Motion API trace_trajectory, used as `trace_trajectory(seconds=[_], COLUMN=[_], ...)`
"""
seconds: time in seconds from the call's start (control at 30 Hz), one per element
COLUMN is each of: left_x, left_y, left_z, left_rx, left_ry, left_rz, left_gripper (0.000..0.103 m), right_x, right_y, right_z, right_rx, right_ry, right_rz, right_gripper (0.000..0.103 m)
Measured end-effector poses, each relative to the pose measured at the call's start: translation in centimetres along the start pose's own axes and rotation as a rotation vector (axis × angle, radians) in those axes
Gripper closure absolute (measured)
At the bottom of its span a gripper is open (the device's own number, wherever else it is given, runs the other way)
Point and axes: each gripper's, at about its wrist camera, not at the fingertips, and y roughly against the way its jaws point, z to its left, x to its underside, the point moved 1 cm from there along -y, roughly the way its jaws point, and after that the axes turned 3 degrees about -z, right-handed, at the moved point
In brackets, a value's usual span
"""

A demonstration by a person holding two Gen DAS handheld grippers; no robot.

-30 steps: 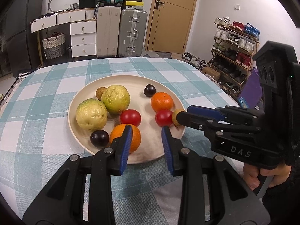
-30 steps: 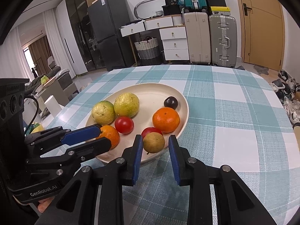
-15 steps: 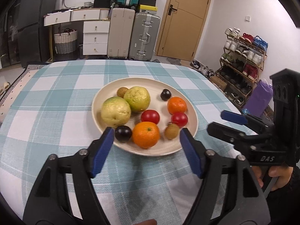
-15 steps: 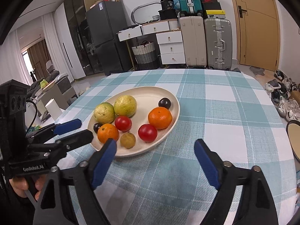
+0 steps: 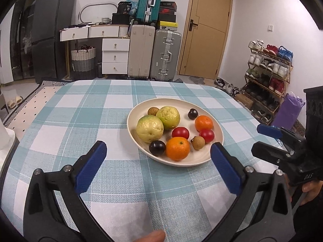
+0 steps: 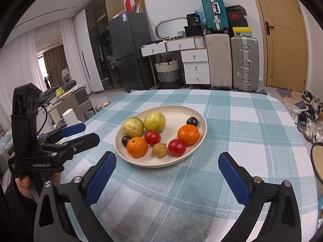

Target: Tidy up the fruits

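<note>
A cream plate (image 5: 181, 106) on the checked tablecloth holds two green guavas (image 5: 150, 128), two oranges (image 5: 178, 148), two red tomatoes (image 5: 180, 133), two dark plums (image 5: 157, 147) and two small brown longans (image 5: 198, 142). My left gripper (image 5: 157, 145) hovers just short of the plate's near rim. Its jaws are opening wide and nothing is between them. My right gripper (image 6: 167, 155) sits in front of the same plate (image 6: 175, 113), its jaws also opening with nothing between them. Each gripper shows in the other's view, the right (image 5: 258, 139) and the left (image 6: 89, 132), both off the plate's sides.
The rim of a second plate (image 6: 318, 161) shows at the table's right edge. A white cylinder (image 6: 69, 116) stands off the table's left side. Suitcases (image 5: 165, 56), drawers and a shoe rack (image 5: 268, 76) line the room beyond the table.
Both grippers have drawn back from the plate and their jaws have spread from nearly shut to wide. The near orange and the brown longan stay lying on the plate.
</note>
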Motion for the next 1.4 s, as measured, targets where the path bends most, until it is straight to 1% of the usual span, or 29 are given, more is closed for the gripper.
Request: trace_trajectory(seconds=[0.13, 0.23, 0.4, 0.7, 1.03, 1.27, 1.4], left_x=[0.2, 0.2, 0.5, 0.5, 0.5, 0.5, 0.5], left_y=[1.0, 1.4, 1.5, 1.8, 1.6, 1.5, 1.5], left_z=[-0.7, -0.8, -0.6, -0.8, -1.0, -1.1, -1.1], left_rx=[-0.005, 0.006, -0.008, -0.022, -0.014, -0.012, -0.014], left_ry=[-0.03, -0.023, -0.004, -0.007, -0.024, -0.021, -0.021], left_rz=[-0.042, -0.057, -0.057, -0.065, -0.067, -0.064, -0.065], left_gripper=[0.0, 0.0, 0.0, 0.0, 0.0, 0.0, 0.0], right_x=[-0.1, -0.2, -0.2, 0.2, 0.3, 0.3, 0.2], right_y=[0.7, 1.1, 1.4, 1.3, 2.2, 2.3, 2.3], right_z=[0.7, 1.0, 1.0, 0.9, 0.6, 0.1, 0.2], right_rx=[-0.008, -0.007, -0.01, -0.009, -0.015, -0.016, -0.012], right_ry=[0.023, 0.042, 0.044, 0.046, 0.03, 0.0, 0.006], right_rz=[-0.035, -0.056, -0.079, -0.083, -0.123, -0.128, -0.131], right_gripper=[0.0, 0.0, 0.0, 0.0, 0.0, 0.0, 0.0])
